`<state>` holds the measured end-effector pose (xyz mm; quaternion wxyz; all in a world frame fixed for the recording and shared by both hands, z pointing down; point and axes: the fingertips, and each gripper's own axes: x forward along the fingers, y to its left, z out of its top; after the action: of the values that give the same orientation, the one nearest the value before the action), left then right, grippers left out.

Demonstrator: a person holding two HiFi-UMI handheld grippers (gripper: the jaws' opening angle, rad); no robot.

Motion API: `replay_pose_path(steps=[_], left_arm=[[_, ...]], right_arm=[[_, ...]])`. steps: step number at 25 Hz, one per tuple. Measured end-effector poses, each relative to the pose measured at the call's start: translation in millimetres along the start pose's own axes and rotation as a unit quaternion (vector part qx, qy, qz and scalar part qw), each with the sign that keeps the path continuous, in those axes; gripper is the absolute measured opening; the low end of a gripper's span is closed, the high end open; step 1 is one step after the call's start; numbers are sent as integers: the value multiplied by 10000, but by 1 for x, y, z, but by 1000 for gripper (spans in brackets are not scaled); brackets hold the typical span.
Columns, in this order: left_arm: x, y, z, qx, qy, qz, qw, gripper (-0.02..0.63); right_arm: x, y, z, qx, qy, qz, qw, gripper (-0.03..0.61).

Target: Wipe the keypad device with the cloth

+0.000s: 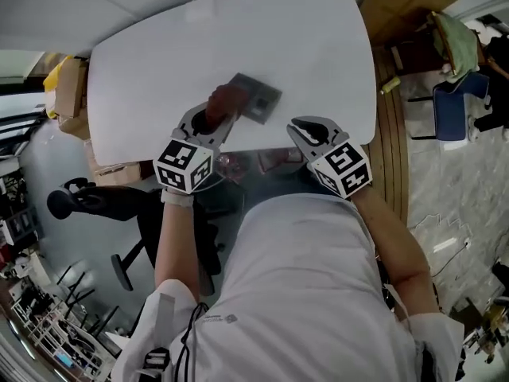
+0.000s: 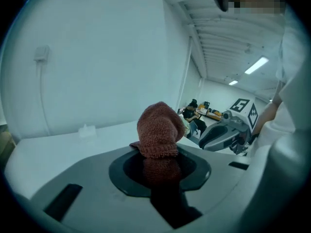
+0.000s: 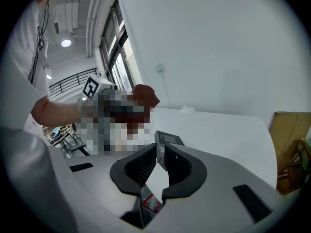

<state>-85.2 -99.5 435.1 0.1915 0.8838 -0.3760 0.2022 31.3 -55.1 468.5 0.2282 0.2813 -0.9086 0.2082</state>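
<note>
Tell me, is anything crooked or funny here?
The keypad device is not lying flat: the right gripper pinches one edge, so it sits askew over the table. The cloth is bunched in the left gripper.

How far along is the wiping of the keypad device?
Done: the left gripper is shut on the cloth, and the right gripper grips the keypad device by its edge. In hand: cloth and device sit side by side over the table. Left: the wiping itself; whether cloth touches device yet is unclear.

bunched red-brown cloth, dark keypad device
</note>
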Motion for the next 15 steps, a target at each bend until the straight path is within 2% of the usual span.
replay_pose_path(steps=[2, 4, 6, 8, 10, 13, 15], left_arm=[[12, 5, -9, 196, 216, -364, 9989, 97], [25, 8, -21, 632, 558, -674, 9942, 97], [38, 8, -36, 1039, 966, -1025, 9846, 97], [49, 8, -50, 1388, 1348, -1384, 9713, 97], [58, 9, -64, 1857, 1724, -1702, 9523, 95], [66, 4, -81, 2591, 2265, -2230, 9120, 95], [70, 3, -92, 2917, 2542, -2580, 8853, 95]], right_arm=[[15, 4, -6, -30, 168, -73, 9998, 29], [27, 5, -11, -10, 299, -114, 9995, 29], [35, 6, -17, 39, 407, -133, 9991, 29], [40, 8, -23, 3, 506, -150, 9986, 29], [44, 11, -29, -75, 610, -149, 9980, 29], [49, 18, -39, -192, 865, -90, 9960, 32], [56, 19, -45, -243, 989, -80, 9948, 54]])
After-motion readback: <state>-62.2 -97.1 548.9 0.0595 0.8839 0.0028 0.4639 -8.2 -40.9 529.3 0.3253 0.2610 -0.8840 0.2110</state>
